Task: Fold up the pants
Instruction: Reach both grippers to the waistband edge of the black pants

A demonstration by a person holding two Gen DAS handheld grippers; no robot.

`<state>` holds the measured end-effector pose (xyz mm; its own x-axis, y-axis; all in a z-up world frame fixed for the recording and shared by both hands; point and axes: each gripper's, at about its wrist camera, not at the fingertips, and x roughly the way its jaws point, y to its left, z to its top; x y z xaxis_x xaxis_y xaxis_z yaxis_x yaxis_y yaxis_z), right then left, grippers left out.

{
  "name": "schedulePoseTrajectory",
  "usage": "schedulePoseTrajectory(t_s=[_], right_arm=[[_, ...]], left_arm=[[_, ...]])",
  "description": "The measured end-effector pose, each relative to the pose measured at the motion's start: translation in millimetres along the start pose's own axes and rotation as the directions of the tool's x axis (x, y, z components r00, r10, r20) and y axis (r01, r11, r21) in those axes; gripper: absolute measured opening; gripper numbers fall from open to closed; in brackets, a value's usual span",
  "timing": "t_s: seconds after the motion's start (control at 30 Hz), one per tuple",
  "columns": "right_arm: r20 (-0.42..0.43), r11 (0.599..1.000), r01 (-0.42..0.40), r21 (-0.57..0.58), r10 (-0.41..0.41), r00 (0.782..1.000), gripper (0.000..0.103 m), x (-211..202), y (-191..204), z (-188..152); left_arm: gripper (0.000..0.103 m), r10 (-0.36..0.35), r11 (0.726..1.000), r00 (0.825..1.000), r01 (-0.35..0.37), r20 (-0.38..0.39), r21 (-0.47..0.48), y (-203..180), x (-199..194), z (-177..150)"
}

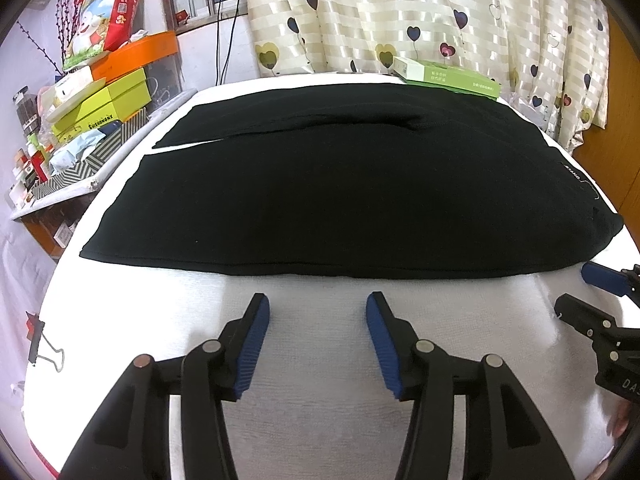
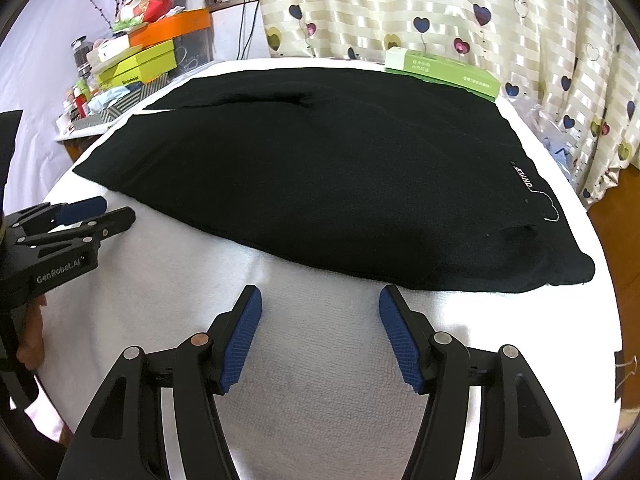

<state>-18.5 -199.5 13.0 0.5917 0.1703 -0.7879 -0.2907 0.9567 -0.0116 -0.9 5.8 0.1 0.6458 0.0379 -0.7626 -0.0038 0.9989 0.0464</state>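
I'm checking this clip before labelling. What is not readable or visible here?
- Green box: print too small, both views.
- Pants: logo lettering tiny in the left wrist view.
- Right gripper: cut by the left wrist view's right edge.
- Binder clip: cut by the right wrist view's edge.

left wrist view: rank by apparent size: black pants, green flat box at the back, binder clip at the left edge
1. Black fabric pants: largest by far.
2. Green flat cardboard box.
3. Metal binder clip: smallest, though it sits nearer the camera, so its gap to the box is unsure.
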Motion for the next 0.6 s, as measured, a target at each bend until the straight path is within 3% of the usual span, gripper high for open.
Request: schedulePoseTrajectory(t_s=[0.17,0.6], right_arm=[[-0.004,0.999,-0.046,0.000,0.046,0.999,0.062,-7.0,-1.0,0.2],[0.059,0.990,-0.119,-0.076,0.123,0.991,0.062,-18.9,-2.9,39.9]], left_arm=[[0.053,-0.022,1.000,0.999,0.022,-0.028,-0.006,1.4,-1.2,4.8],[0.053,-0.090,0.995,0.996,0.089,0.013,0.040,3.3,-11.4,40.9]])
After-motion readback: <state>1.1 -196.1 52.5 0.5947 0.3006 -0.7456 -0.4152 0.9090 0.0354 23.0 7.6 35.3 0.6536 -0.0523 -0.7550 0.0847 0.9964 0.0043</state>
